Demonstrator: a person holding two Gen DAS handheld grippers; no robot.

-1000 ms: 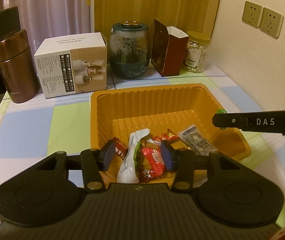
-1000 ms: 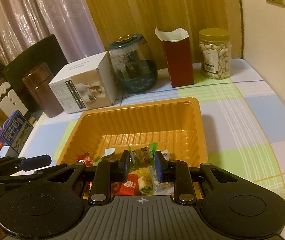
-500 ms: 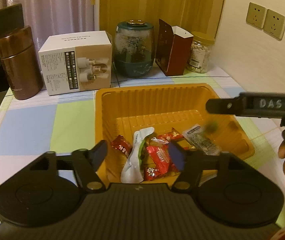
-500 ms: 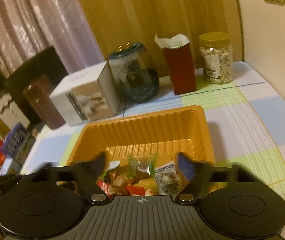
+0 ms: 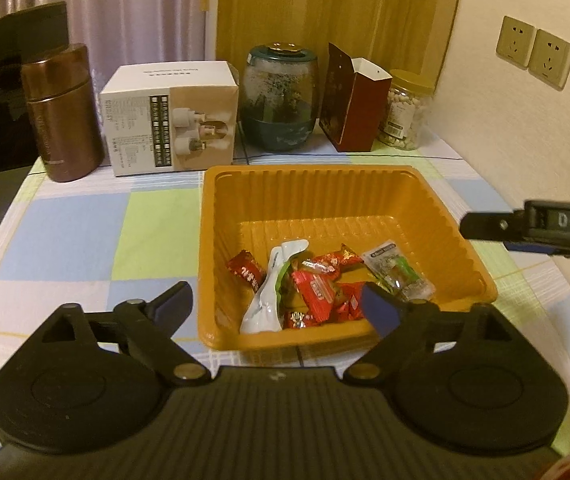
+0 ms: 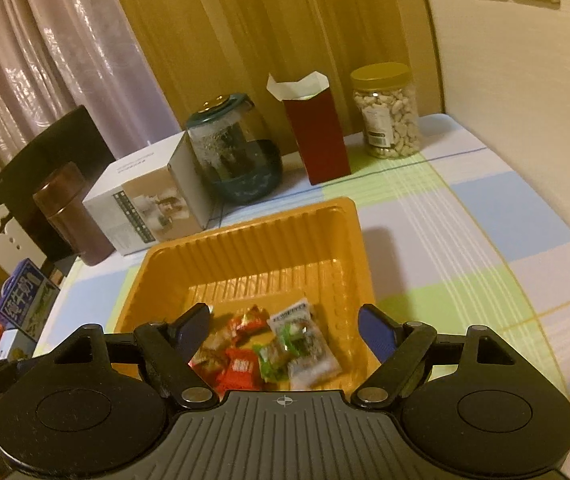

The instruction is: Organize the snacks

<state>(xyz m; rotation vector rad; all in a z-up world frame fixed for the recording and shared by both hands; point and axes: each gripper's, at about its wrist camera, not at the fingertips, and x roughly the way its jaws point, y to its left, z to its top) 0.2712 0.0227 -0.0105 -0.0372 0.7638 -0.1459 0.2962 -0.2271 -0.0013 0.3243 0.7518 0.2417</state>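
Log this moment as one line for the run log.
left gripper: open, jaws just opening, empty | right gripper: open, empty | snacks: in orange tray | phase: released

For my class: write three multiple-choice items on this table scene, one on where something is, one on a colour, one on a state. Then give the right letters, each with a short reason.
1. Where do the wrapped snacks lie?
A. Inside the orange tray
B. On the white box
C. On the tablecloth beside the flask

2. What colour is the lid of the nut jar?
A. Blue
B. Gold
C. White

3. How does the top of the dark red carton stand?
A. Open, its flaps up
B. Taped shut
C. Crushed flat

Answers:
1 A: the snacks all sit on the floor of the orange tray, at its near end.
2 B: the jar's screw lid looks gold above the pale nuts.
3 A: white flaps stick up around the carton's open mouth.
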